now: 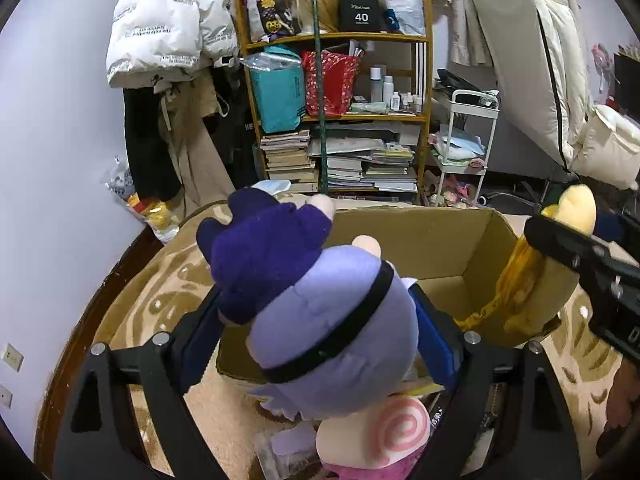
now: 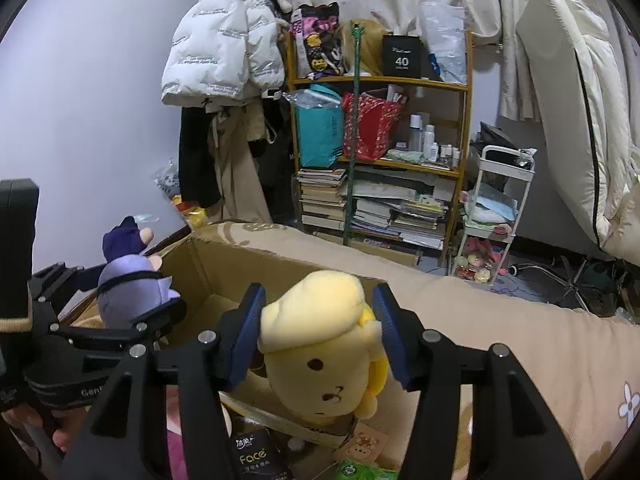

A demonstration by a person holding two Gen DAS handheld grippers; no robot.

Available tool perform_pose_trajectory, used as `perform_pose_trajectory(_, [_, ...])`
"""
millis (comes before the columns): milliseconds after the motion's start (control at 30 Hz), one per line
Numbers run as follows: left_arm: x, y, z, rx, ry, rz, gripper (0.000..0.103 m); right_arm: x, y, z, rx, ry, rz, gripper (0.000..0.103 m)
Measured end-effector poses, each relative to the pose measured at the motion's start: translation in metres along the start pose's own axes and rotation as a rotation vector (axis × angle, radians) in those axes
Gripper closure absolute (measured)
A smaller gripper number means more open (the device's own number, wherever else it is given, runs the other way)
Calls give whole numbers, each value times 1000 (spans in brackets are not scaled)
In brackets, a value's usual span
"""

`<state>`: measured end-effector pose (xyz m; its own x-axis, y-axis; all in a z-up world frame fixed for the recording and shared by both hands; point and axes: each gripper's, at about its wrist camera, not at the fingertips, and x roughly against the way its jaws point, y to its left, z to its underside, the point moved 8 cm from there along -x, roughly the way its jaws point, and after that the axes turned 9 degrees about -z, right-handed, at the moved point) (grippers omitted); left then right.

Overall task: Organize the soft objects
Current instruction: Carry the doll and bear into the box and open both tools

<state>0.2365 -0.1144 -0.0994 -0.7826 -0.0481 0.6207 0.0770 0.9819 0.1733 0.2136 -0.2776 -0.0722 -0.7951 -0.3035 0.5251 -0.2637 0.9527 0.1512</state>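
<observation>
Cardboard box (image 2: 208, 280) is sitting empty so far while I'm dangling the purple plush (image 1: 320, 320) in my left claw (image 1: 316, 344) and the yellow plush (image 2: 320, 344) in my right claw (image 2: 320, 340), both jaws looking loose around them, so everything's left.

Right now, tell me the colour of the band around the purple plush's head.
Black band, clearest in the left wrist view.
</observation>
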Motion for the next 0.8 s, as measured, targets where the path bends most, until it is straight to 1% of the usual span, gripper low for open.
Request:
perform_pose_trajectory(167, [-7,6,3,19,39,-5,17,-2,2,4,-30,13,-34,44])
perform_pose_trajectory(267, [-9,9,3,47,50,22,13,-1,1,4,-36,15,-36,40])
perform_pose_trajectory(367, [-6,9,0,78,32,49,8,0,0,3,-50,9,-39,39])
perform_pose_trajectory(467, [-4,9,-1,83,21,57,5,2,-2,0,-57,2,-36,39])
perform_pose_trajectory(600, [-6,14,2,89,34,30,5,5,-5,-1,-72,-3,-41,37])
perform_pose_trajectory(667, [-8,16,5,91,50,27,5,7,-6,-2,-80,-2,-43,29])
perform_pose_trajectory(800, [-8,22,11,80,63,-6,5,14,-6,0,-88,2,-42,24])
